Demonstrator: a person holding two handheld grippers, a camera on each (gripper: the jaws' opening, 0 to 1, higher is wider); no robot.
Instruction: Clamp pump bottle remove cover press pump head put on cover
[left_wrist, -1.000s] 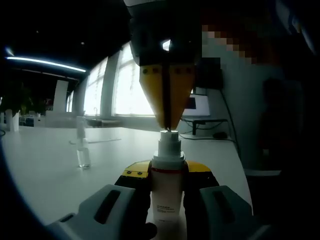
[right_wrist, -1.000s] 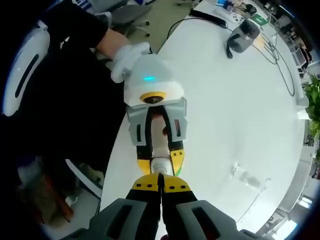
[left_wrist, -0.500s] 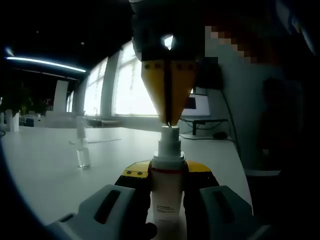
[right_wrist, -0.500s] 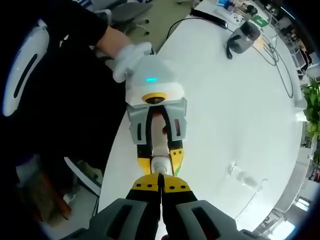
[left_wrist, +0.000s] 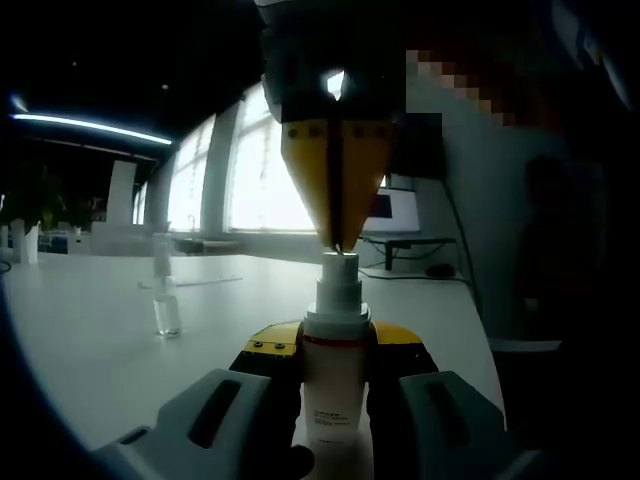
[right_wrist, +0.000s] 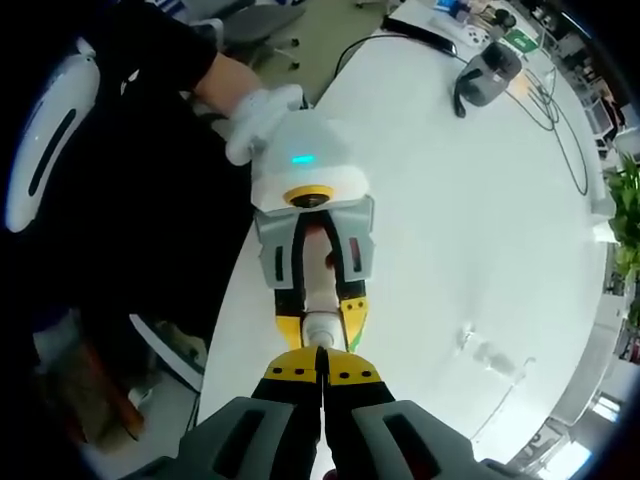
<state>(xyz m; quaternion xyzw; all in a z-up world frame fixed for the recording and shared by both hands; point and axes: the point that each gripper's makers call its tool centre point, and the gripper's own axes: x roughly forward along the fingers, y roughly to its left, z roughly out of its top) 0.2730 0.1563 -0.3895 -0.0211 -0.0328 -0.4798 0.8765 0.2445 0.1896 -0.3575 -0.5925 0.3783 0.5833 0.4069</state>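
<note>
Left gripper view: left claw (left_wrist: 335, 365) clamps pump bottle (left_wrist: 334, 385); right claw (left_wrist: 338, 243), closed, touches pump head (left_wrist: 339, 266).

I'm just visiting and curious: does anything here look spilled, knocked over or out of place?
Nothing stands out. The pump bottle stands upright, held by the left gripper, with the closed right gripper tip on its pump head. The clear cover stands upright on the white table, apart from the bottle. No spill shows.
</note>
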